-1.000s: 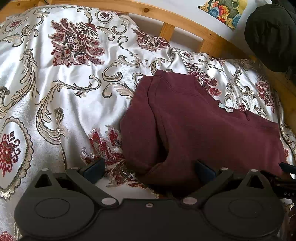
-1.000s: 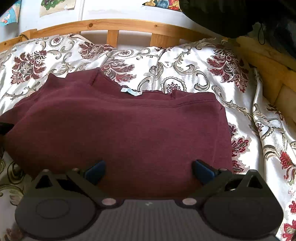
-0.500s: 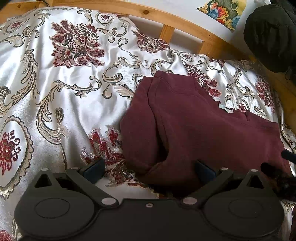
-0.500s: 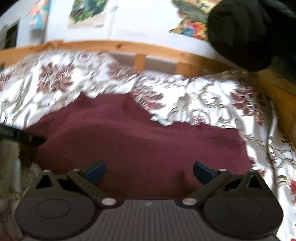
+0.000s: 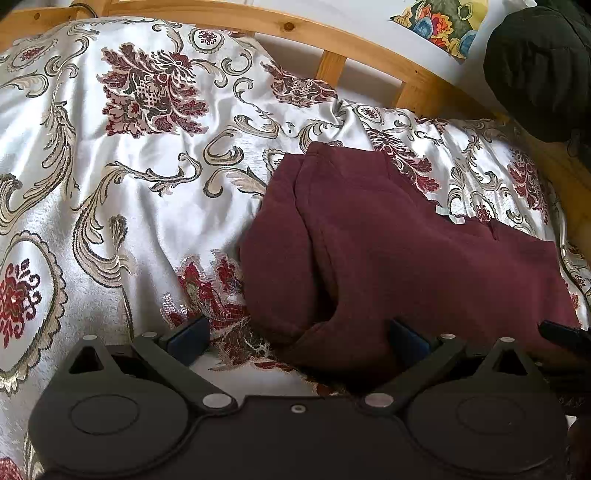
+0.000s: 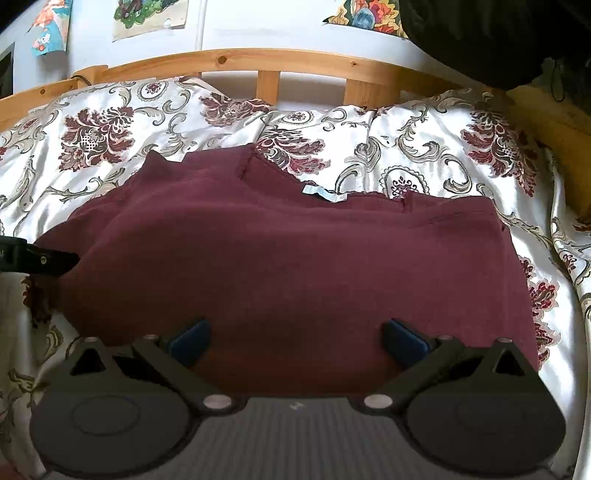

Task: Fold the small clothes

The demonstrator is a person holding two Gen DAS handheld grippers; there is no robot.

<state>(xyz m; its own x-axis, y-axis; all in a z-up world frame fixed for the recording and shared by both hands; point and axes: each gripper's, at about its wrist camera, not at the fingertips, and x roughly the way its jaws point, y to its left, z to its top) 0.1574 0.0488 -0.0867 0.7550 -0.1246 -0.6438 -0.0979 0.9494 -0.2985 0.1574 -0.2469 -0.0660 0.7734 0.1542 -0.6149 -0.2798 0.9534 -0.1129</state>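
Note:
A maroon garment (image 5: 406, 251) lies folded on a floral satin bedspread (image 5: 129, 192), with a pale label (image 6: 325, 194) at its far edge. My left gripper (image 5: 299, 338) is open, low over the garment's near left corner, its right fingertip on the cloth. My right gripper (image 6: 295, 341) is open, low over the garment's near edge (image 6: 295, 258), holding nothing. The tip of the left gripper shows at the left edge of the right wrist view (image 6: 33, 256). Part of the right gripper shows at the right edge of the left wrist view (image 5: 561, 332).
A wooden bed rail (image 6: 266, 62) runs along the far side, with a wall with colourful pictures (image 6: 147, 14) behind it. A dark bulky bundle (image 5: 539, 66) sits at the far right corner. Bedspread stretches to the left of the garment.
The right gripper swung up and back, then settled looking down over the garment's near edge again. The left gripper stayed nearly still. The garment has not moved.

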